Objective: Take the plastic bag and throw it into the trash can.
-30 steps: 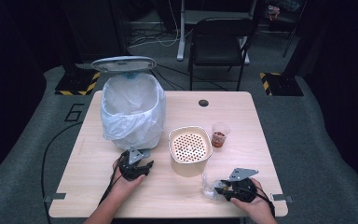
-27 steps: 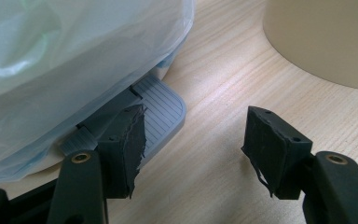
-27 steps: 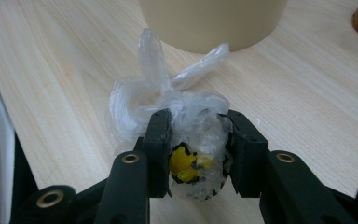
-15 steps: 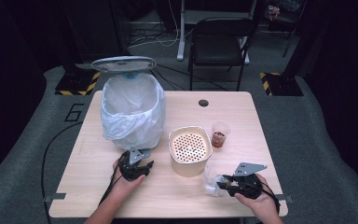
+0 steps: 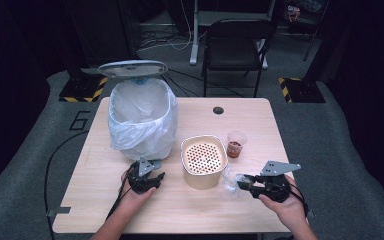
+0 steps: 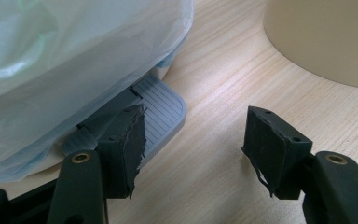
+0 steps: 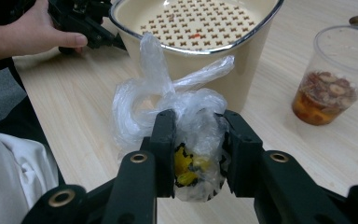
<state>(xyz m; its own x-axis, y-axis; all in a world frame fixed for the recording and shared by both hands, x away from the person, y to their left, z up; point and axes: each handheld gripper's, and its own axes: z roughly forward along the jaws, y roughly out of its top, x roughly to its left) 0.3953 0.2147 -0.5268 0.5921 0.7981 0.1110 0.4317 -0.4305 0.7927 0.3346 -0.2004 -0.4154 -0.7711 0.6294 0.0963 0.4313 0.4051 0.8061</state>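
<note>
My right gripper (image 5: 243, 183) is near the table's front right, shut on a small knotted clear plastic bag (image 5: 231, 182). In the right gripper view the bag (image 7: 193, 116) sits squeezed between the jaws of this gripper (image 7: 196, 128), with yellow and dark scraps inside. My left gripper (image 5: 149, 176) rests open on the table in front of the bag-lined pedal bin (image 5: 141, 117). In the left gripper view its jaws (image 6: 193, 140) stand wide apart with nothing between them, just short of the bin's grey foot pedal (image 6: 161, 107).
A cream perforated bowl (image 5: 203, 159) stands between the grippers, close to the bag. A clear cup (image 5: 235, 144) of brownish food is right of it. The bin's lid (image 5: 127, 67) is raised. A black chair (image 5: 235, 47) stands beyond the table.
My right gripper has shifted a little right and away from the front edge, carrying the plastic bag with it. The left gripper has stayed still.
</note>
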